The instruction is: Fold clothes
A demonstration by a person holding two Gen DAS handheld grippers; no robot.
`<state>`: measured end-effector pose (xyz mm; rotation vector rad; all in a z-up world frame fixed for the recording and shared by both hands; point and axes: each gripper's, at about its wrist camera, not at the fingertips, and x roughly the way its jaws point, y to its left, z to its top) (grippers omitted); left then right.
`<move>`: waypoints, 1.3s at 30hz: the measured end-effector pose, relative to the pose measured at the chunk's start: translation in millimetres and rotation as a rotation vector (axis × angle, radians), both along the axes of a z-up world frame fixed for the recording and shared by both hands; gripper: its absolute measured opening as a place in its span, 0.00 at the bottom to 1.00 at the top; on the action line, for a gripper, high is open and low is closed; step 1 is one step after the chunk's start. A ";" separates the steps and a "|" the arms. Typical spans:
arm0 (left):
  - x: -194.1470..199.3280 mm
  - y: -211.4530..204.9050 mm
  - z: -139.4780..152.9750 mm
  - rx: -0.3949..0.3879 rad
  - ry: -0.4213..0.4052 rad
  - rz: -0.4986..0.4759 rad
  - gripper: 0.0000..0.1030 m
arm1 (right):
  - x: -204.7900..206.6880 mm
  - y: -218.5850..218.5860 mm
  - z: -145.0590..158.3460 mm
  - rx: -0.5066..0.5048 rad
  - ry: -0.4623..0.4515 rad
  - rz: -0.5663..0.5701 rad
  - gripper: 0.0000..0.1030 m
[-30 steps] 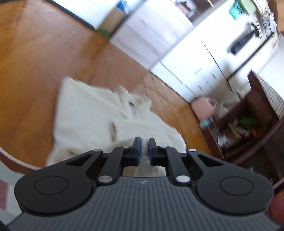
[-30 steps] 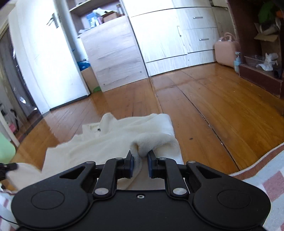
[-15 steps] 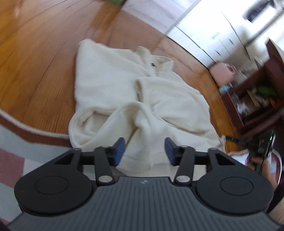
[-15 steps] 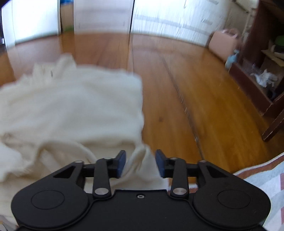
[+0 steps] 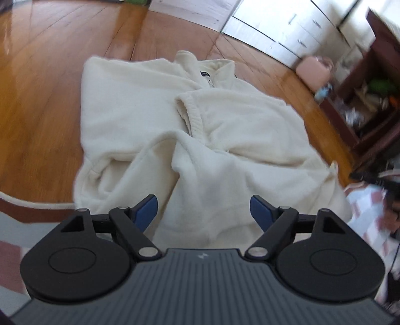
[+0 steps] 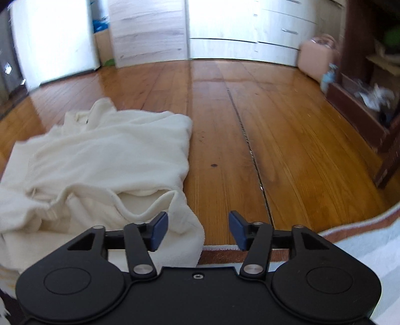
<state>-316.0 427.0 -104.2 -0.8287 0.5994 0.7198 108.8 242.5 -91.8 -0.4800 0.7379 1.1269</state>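
- Both of your grippers have let go: a second ago each was pinched on a bunch of the cream fleece top (image 5: 140,110), and now the left gripper (image 5: 203,211) and the right gripper (image 6: 198,228) are opening, with cloth lying below the blue pads but none pressed between them.
- The half you were carrying now lies draped over the rest of the top, so I judge this fold as laid down and released; smoothing or a further fold looks like what remains.
- The top lies on the wooden floor (image 6: 287,140), its near hem at the edge of the striped rug (image 6: 362,237). Its collar (image 5: 205,65) points toward the far white cupboards (image 6: 225,22).
- The fabric is thick, soft and fluffy, so it holds rounded humps, not crisp creases. A ribbed cuff (image 5: 187,112) sits on top near the middle.
- In the right view, the near corner (image 6: 180,210) stands up in a loose curl beside your left pad, and a gap shows under the upper layer; the fold isn't lying flat there.
- The floor boards are glossy and smooth, so expect the fleece to slide if you drag it.
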 end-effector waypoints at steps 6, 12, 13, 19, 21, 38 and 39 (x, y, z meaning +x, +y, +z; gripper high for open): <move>14.2 -4.1 -9.5 0.062 0.111 -0.044 0.79 | 8.6 16.8 -9.1 -0.005 0.114 -0.016 0.62; 10.9 -3.3 5.2 0.151 0.191 -0.002 0.34 | 30.2 24.2 -21.1 0.052 0.179 -0.208 0.17; 5.7 -3.1 8.3 0.160 0.175 0.017 0.34 | 31.8 26.4 -23.5 0.031 0.151 -0.224 0.11; -0.7 -3.3 11.3 0.202 0.207 0.051 0.36 | 26.7 13.5 -15.2 0.058 0.136 -0.203 0.16; 1.1 -4.8 10.8 0.189 0.185 0.035 0.39 | 25.0 11.9 -12.4 0.075 0.186 -0.173 0.26; 12.6 1.9 -1.0 0.266 0.260 0.086 0.60 | 20.0 6.7 -8.1 -0.009 0.052 -0.185 0.07; 9.8 4.3 -0.1 0.280 0.260 0.118 0.60 | 23.7 5.5 -6.9 0.010 0.114 -0.185 0.10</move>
